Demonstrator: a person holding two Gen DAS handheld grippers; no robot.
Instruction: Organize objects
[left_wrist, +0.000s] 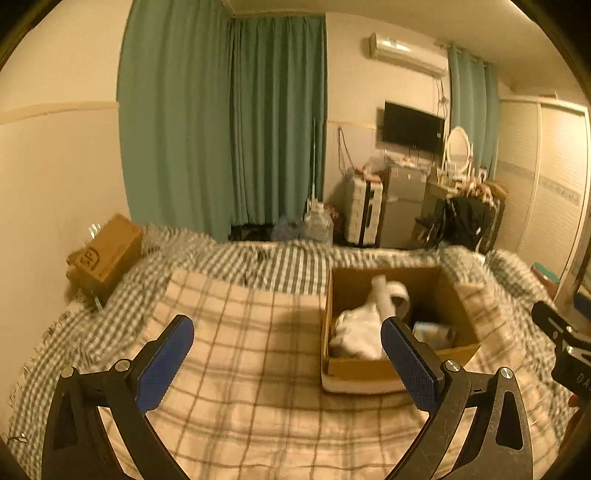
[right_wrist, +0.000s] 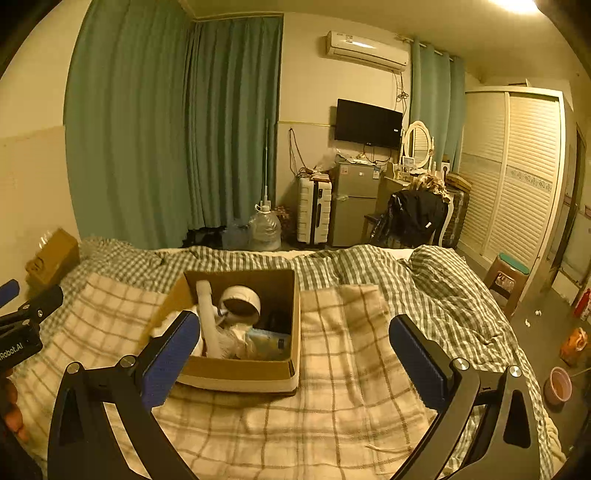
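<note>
Bed (right_wrist: 369, 266) w/ green-check cover; beige plaid blanket (right_wrist: 332, 387) spread on top. Open cardboard box (right_wrist: 240, 373) sits on blanket. Closed brown box (left_wrist: 107, 254) at far-left edge.

open brown cardboard box (right_wrist: 240, 373) on the plaid beige blanket (right_wrist: 332, 406) atop the bed; white stuffed toy (right_wrist: 236, 306) inside; closed brown carton (left_wrist: 107, 254) far left by the wall.

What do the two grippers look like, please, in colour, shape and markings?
Both the left gripper and the right gripper have black angular frames with triangular cut-outs and silver bolts. Each finger carries a flat, blue, ribbed pad. The left gripper's black body shows white lettering, partly readable as "Robot.AI", in the right wrist view.
</note>
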